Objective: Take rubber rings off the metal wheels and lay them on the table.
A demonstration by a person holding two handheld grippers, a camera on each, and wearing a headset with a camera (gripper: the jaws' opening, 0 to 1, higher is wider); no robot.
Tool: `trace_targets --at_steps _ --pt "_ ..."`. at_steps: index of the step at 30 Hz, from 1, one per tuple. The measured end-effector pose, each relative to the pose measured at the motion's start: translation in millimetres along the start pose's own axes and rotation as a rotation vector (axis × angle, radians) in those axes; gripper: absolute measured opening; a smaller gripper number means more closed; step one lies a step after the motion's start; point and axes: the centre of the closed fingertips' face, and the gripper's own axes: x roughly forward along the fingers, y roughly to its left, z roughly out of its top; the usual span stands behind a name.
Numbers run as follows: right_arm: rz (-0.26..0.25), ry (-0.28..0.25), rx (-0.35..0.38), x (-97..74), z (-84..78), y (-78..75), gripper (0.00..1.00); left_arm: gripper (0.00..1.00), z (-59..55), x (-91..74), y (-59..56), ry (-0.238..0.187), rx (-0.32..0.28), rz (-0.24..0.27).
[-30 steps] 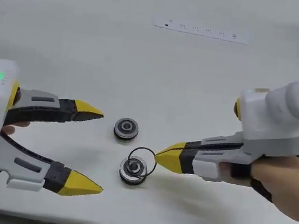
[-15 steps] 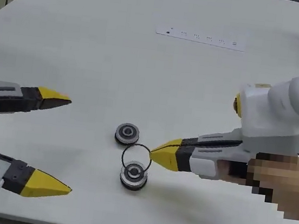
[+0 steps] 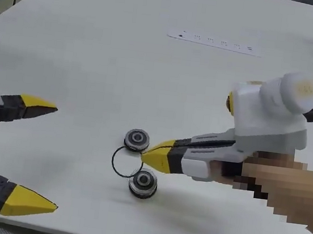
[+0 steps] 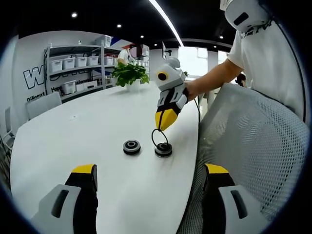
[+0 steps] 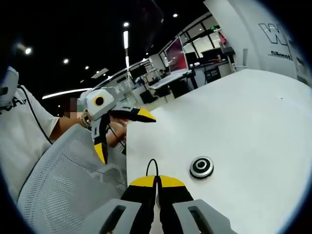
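Clamped on the rubber ring (image 3: 113, 158) with the right tongs (image 3: 146, 154), yellow tips pressed together on its thin black rim. Drawn clear of the near metal wheel (image 3: 143, 183) since a second ago, when lay draped over that wheel's top; half a second ago stood lifted just above it. Hangs now as an open loop left of the tips, between the near metal wheel and the far metal wheel (image 3: 136, 139), close beside both; cannot tell whether touching the surface (image 3: 95, 58). In the left gripper view, dangles upright from the right tongs just above the near wheel. Both wheels flat on the white surface, set near each other as before. Spread wide and gripping nothing, the left tongs (image 3: 40, 154), pulled back toward the left edge of the head view and farther from the wheels than a second ago. In the right gripper view, same spread pose, seen against a mesh chair back (image 5: 63, 195). Farther off on the surface, a white power strip (image 3: 214, 42).
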Motion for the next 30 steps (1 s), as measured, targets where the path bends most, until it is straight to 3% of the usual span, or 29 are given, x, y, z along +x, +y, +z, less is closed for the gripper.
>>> trace_targets --at_steps 7,16,30 --pt "0.030 0.035 -0.028 19.8 -0.7 4.6 0.00 0.88 -3.5 0.0 -4.6 0.002 -0.016 -0.001" --pt "0.030 0.087 -0.054 44.6 -9.3 2.3 0.00 0.87 -4.4 -0.9 -7.9 -0.001 -0.026 0.003" --pt "-0.020 0.146 -0.073 57.9 -24.7 -13.2 0.00 0.87 -5.8 -3.8 -6.2 -0.004 -0.029 0.014"
